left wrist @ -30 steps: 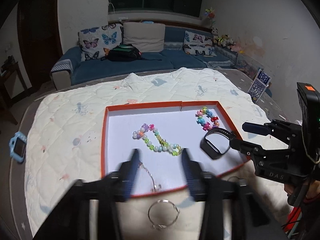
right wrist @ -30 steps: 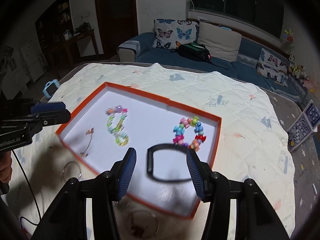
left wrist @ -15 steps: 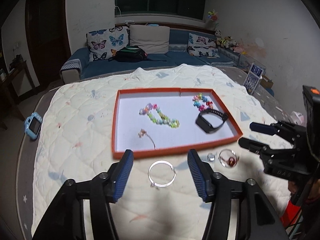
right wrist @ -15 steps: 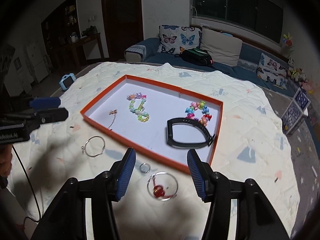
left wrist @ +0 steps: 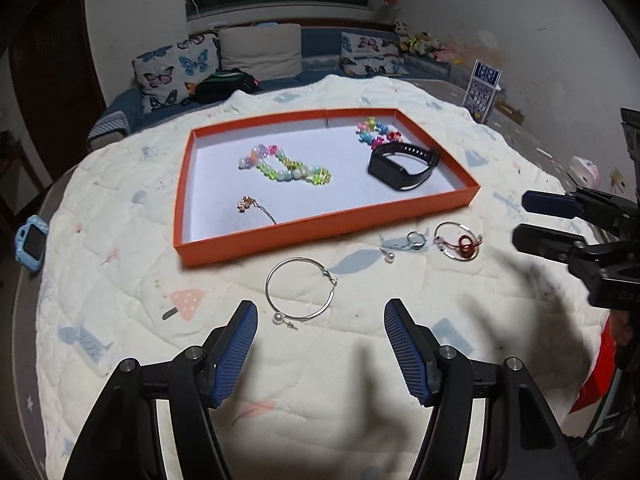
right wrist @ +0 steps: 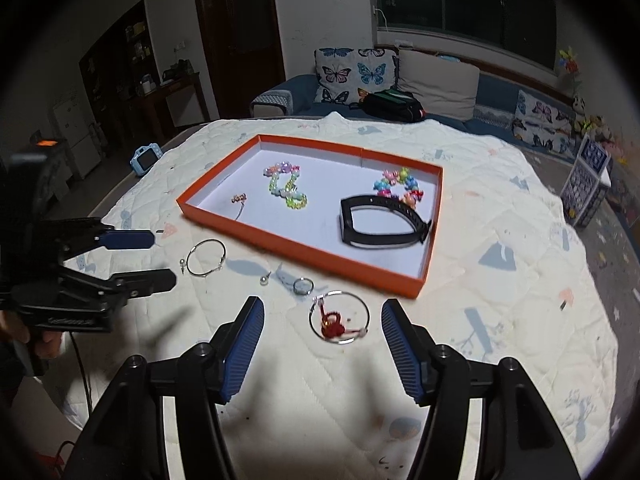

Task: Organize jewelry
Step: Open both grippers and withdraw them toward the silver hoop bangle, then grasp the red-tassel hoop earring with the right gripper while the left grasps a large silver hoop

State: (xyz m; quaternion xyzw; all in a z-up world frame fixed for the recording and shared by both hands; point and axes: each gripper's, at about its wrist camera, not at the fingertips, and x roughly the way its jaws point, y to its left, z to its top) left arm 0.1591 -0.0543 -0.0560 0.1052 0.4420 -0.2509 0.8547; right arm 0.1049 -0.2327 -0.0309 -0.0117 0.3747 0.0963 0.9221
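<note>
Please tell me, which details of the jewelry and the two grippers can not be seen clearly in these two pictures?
- Gold chain: too small in both views; pendant shape unclear.
- Small ring and pearl stud: tiny; details unreadable.
- Hoop with red charm: the charm is a blur in the right wrist view.
- Left gripper, right gripper: bodies cut off by the bottom edges.
- Hands: mostly outside the frame.

almost no readable text. right gripper [left wrist: 548,222], seen from the left wrist view: pale embossed letters on its black body, only "da" legible, the rest cut off at the frame edge. left gripper [right wrist: 146,258], seen from the right wrist view: a line of small pale lettering on its black body, too blurred to read. blue-and-white patterned box [left wrist: 483,89] beyond the quilt: square printed markings, no legible characters. no numbers or signs elsewhere.
</note>
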